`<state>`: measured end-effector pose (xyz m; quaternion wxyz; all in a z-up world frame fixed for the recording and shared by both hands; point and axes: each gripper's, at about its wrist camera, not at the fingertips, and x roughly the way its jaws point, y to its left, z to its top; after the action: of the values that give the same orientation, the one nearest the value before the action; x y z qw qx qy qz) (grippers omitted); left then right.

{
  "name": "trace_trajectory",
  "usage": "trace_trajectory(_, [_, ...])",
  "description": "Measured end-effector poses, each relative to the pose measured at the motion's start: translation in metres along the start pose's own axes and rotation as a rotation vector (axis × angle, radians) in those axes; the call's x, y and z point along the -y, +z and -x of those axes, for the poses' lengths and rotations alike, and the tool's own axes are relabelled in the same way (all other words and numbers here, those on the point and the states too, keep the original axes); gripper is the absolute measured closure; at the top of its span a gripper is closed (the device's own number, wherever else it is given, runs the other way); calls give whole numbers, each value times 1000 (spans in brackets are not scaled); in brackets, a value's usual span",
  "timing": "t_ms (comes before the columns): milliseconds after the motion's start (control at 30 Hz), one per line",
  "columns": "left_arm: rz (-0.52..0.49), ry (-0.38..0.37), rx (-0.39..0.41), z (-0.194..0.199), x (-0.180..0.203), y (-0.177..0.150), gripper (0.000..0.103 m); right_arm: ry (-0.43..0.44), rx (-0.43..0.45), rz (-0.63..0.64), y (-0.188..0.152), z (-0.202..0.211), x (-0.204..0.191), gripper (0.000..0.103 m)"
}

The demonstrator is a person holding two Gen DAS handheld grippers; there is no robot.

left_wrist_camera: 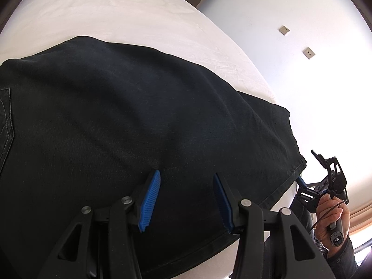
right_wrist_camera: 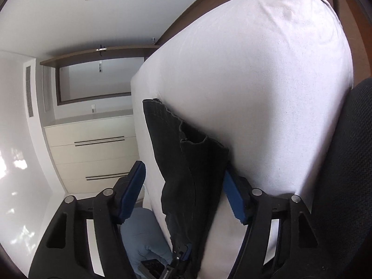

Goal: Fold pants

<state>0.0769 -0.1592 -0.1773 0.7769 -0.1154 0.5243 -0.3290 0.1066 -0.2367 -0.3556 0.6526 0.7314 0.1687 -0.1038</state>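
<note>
Blue pads (left_wrist_camera: 150, 200) of the left gripper (left_wrist_camera: 186, 176) sit nearest in the left wrist view, spread apart w/ nothing pinched; they hover over the near edge of the black pants (left_wrist_camera: 130, 107). Pants lie flat across the white bed (left_wrist_camera: 130, 16), stitched pocket seam at far left of frame, hem end reaching the bed's right edge. Beyond that hem a hand (left_wrist_camera: 330, 214) grips the handle of the right gripper (left_wrist_camera: 302, 182), only partly seen here; its jaw state can't be read from this view.

Right wrist view: right gripper (right_wrist_camera: 183, 181) w/ jaws apart, pant leg hem (right_wrist_camera: 186, 162) between the dark-blue pads (right_wrist_camera: 131, 190) but not squeezed; left pad clearly off the cloth, right pad close beside it, contact unclear. Frayed hem edges drape over the mattress side. Drawers (right_wrist_camera: 93, 151) stand past the bed, white wall (left_wrist_camera: 290, 11) w/ two sockets (left_wrist_camera: 284, 30) behind.
</note>
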Motion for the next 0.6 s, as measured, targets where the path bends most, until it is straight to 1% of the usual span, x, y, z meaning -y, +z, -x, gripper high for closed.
trace_trajectory(67, [2, -1, 0, 1, -1, 0, 53, 22, 21, -13, -9, -11, 2, 48])
trace_trajectory(100, [2, -1, 0, 1, -2, 0, 53, 36, 28, -24, -5, -9, 5, 49])
trace_trajectory(133, [2, 0, -2, 1, -2, 0, 53, 47, 36, -33, -23, -30, 4, 51])
trace_trajectory(200, [3, 1, -5, 1, -2, 0, 53, 60, 50, -33, -33, -44, 5, 54])
trace_trajectory(233, [4, 1, -6, 1, -3, 1, 53, 60, 55, -29, -25, -45, 7, 58])
trace_trajectory(300, [7, 1, -10, 1, -3, 1, 54, 54, 59, -23, -23, -54, 8, 67])
trace_trajectory(333, [10, 0, -11, 1, -3, 1, 54, 47, 56, -16, -17, -55, 9, 73])
trace_trajectory(367, [14, -1, -12, 1, -4, 1, 54, 35, 53, -6, -20, -64, 6, 80])
trace_trajectory(400, [18, -1, -13, 1, -4, 1, 54, 22, 50, 4, -16, -65, -1, 84])
trace_trajectory(433, [20, -2, -14, 1, -4, 1, 54, 3, 49, 15, -11, -67, 0, 92])
trace_trajectory(467, [20, -3, -14, 1, -5, 1, 54, -9, 51, 20, -12, -70, 0, 95])
trace_trajectory(567, [14, 1, -13, 1, -4, 0, 54, -26, 56, 37, -11, -73, 0, 96])
trace_trajectory(600, [12, 3, -13, 1, -3, 0, 54, -37, 57, 51, 7, -57, -2, 96])
